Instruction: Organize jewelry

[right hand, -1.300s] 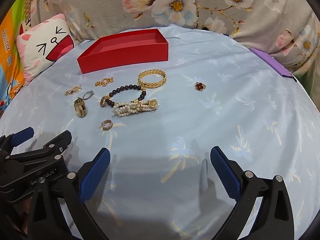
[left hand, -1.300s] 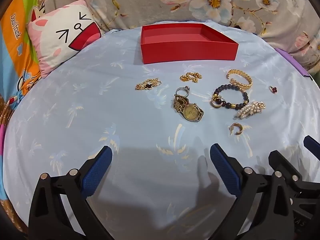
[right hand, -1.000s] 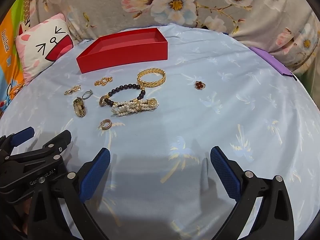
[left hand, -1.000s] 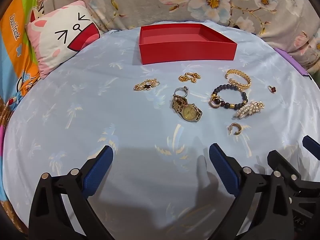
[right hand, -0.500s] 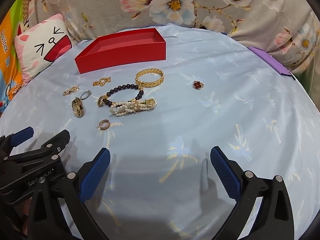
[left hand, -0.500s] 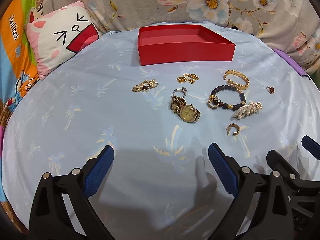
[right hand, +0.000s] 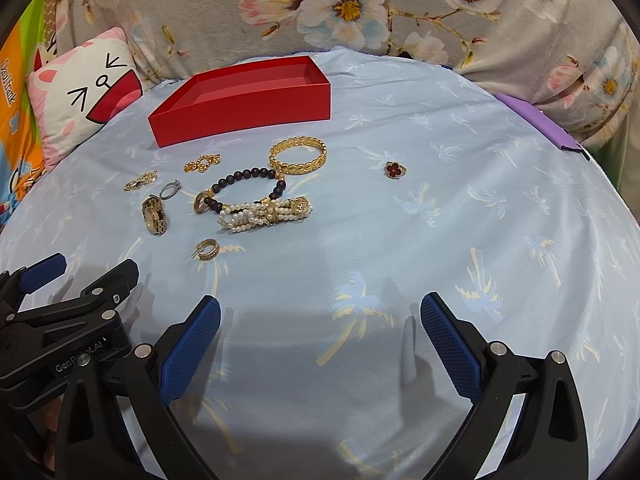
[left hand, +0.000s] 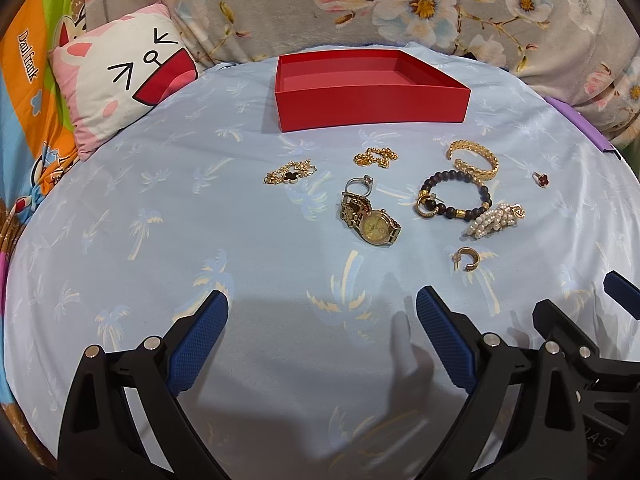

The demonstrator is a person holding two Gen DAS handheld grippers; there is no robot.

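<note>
An empty red box (left hand: 372, 100) (right hand: 244, 106) stands at the far side of a blue palm-print cloth. Before it lie a gold watch (left hand: 370, 222) (right hand: 153, 215), a gold bangle (left hand: 474, 160) (right hand: 298, 155), a dark bead bracelet (left hand: 456, 196) (right hand: 248, 188), a pearl bracelet (left hand: 496, 220) (right hand: 264, 212), a gold hoop earring (left hand: 466, 258) (right hand: 207, 249), a red clover ring (left hand: 541, 179) (right hand: 395, 169), a silver ring (left hand: 358, 186) (right hand: 170, 190) and two gold chains (left hand: 290, 174) (left hand: 376, 158). My left gripper (left hand: 320, 320) and right gripper (right hand: 320, 320) are open, empty, side by side short of the jewelry.
A pink cartoon cushion (left hand: 120, 76) (right hand: 80, 92) lies at the far left. A floral fabric backrest (left hand: 420, 4) runs behind the box. A purple strip (right hand: 540, 120) lies at the cloth's right edge. The left gripper's body shows at the lower left of the right wrist view (right hand: 60, 320).
Both views have shifted slightly, the jewelry and box drifting a little left and up in frame. Both grippers stay open. No jewelry has moved on the cloth.
</note>
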